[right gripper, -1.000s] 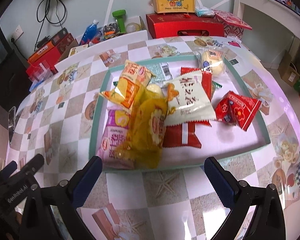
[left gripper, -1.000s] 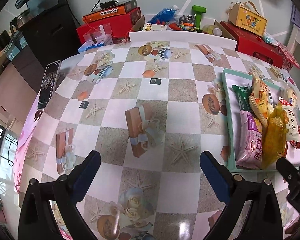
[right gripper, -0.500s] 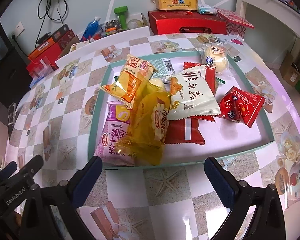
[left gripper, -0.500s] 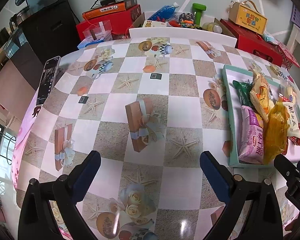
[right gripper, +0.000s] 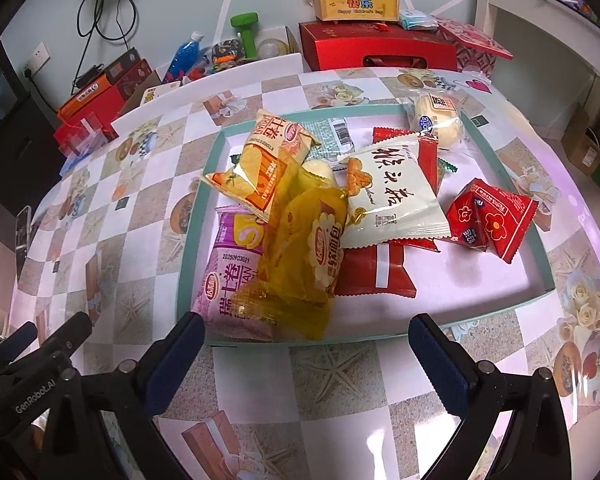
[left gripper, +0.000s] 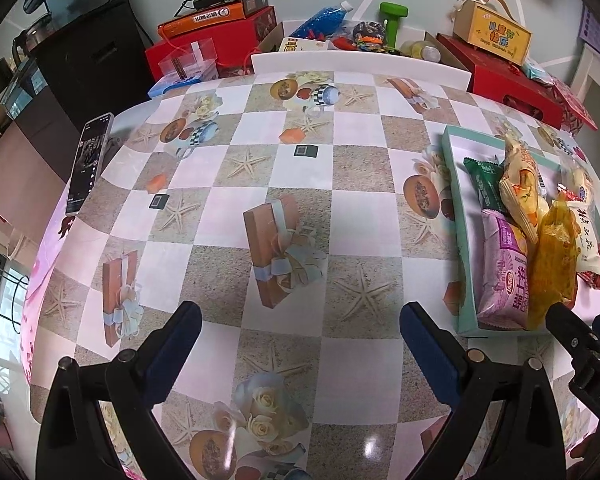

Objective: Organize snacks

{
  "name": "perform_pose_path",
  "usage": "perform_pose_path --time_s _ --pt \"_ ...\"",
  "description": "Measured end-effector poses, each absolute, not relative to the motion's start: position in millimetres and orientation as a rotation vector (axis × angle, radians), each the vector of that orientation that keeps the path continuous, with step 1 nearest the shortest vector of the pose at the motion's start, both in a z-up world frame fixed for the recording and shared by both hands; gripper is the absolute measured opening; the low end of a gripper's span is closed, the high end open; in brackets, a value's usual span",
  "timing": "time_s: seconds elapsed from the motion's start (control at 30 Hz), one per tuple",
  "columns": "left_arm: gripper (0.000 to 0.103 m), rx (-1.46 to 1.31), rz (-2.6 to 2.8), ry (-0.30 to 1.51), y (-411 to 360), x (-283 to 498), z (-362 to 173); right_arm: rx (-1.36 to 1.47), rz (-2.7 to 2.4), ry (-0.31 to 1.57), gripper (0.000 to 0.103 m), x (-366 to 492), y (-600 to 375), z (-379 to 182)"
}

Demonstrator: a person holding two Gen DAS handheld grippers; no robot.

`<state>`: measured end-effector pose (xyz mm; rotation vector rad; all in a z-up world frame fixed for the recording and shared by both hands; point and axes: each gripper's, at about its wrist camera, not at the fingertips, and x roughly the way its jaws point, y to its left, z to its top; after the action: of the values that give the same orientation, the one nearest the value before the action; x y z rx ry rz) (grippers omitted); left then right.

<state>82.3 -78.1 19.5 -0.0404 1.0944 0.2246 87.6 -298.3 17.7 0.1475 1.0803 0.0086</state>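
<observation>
Both tools hang side by side, level and low, the left gripper and the right gripper each with fingers spread wide, holding nothing.

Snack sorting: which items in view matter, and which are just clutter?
Job:
- tray
- purple roll pack
- yellow bread bag
- white packet
- red pouch
- orange chip bag
- both open grippers: left, right

Clutter:
- phone
- green dumbbell
- red gift box
</observation>
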Motion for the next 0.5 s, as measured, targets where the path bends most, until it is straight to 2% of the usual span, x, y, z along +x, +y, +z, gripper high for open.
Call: perform_pose_path --time_s 0.5 --pt "0.099 -0.047 0.217 1.092 -78.6 82.0 20.4 0.132 0.006 1.080 0.103 87.7 -297.1 17.5"
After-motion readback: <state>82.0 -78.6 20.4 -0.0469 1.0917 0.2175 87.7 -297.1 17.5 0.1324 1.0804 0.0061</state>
